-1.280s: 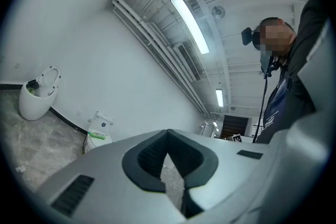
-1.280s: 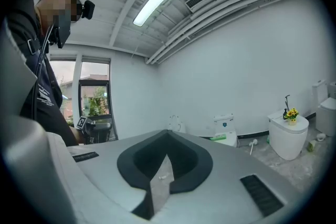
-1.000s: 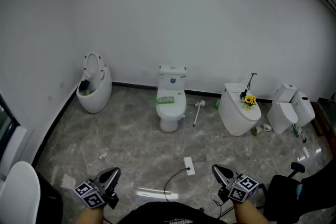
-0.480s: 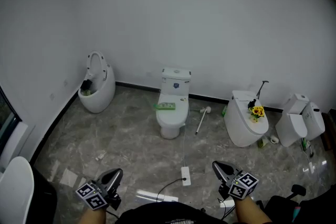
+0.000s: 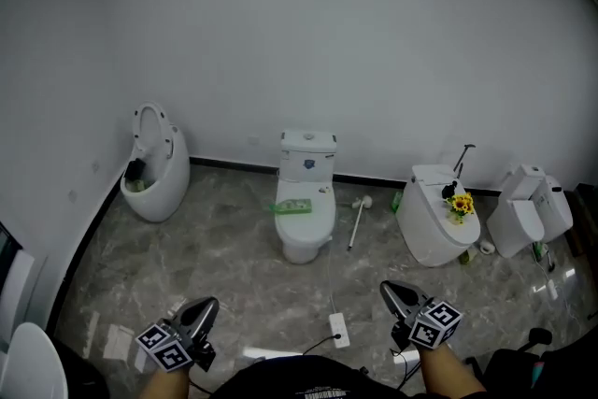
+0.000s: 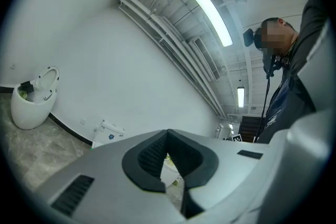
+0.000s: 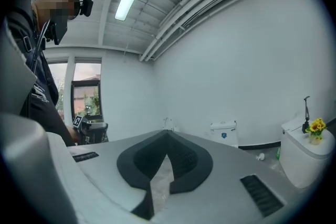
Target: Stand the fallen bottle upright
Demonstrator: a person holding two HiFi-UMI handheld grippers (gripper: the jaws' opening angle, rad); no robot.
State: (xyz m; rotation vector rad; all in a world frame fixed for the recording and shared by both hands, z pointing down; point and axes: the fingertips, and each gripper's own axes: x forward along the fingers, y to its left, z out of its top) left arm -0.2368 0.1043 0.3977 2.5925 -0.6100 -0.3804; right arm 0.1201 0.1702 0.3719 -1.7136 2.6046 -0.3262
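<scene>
No bottle shows clearly. A small green bottle-like thing (image 5: 396, 200) stands out on the floor against the wall, left of the toilet with sunflowers (image 5: 432, 224); it is too small to tell whether it lies fallen. A flat green item (image 5: 295, 206) rests on the middle toilet's lid. My left gripper (image 5: 201, 313) (image 6: 168, 131) and right gripper (image 5: 392, 297) (image 7: 168, 132) hover low at the front, far from the toilets. Both are shut with nothing between the pads.
Along the wall stand a round toilet (image 5: 149, 178) at left, a middle toilet (image 5: 306, 234) and a far-right toilet (image 5: 523, 218). A toilet brush (image 5: 356, 221) lies on the floor. A power strip (image 5: 338, 330) with cable lies just ahead.
The view has moved forward over the floor: the power strip has slid toward the bottom edge and the toilets look nearer. Both grippers keep their place in the view and stay shut.
</scene>
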